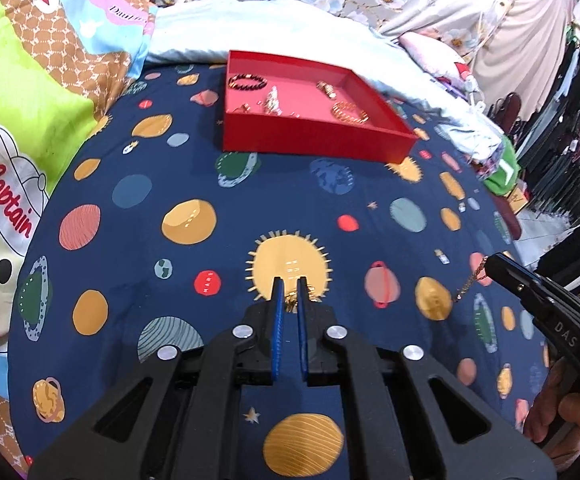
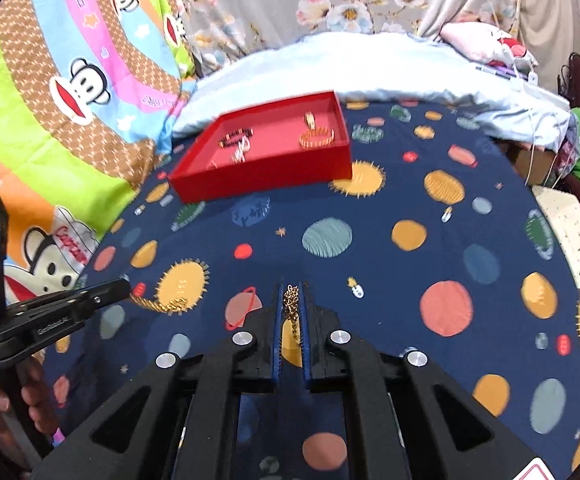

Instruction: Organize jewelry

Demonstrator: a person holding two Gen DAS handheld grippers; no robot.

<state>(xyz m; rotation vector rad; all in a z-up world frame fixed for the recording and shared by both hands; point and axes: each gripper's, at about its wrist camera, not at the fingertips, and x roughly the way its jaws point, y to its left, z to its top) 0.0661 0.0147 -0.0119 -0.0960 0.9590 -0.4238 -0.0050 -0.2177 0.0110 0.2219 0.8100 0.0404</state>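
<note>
Nearest, the left gripper [image 1: 291,285] pinches one end of a thin gold chain [image 2: 292,305] between narrow blue fingers [image 1: 277,320]. The right gripper [image 2: 293,291] is clamped on the other end, links bunched between its pads. The chain spans the gap between them above the planet-print bedsheet [image 1: 193,168]. Nothing lies on the sheet between the grippers and the red tray [image 1: 318,138] further back. The tray holds a dark beaded bracelet [image 1: 247,81], a gold bangle [image 1: 350,112] and smaller pieces. Behind it are a pale blue blanket [image 1: 193,36] and a cartoon monkey quilt [image 2: 69,80].
</note>
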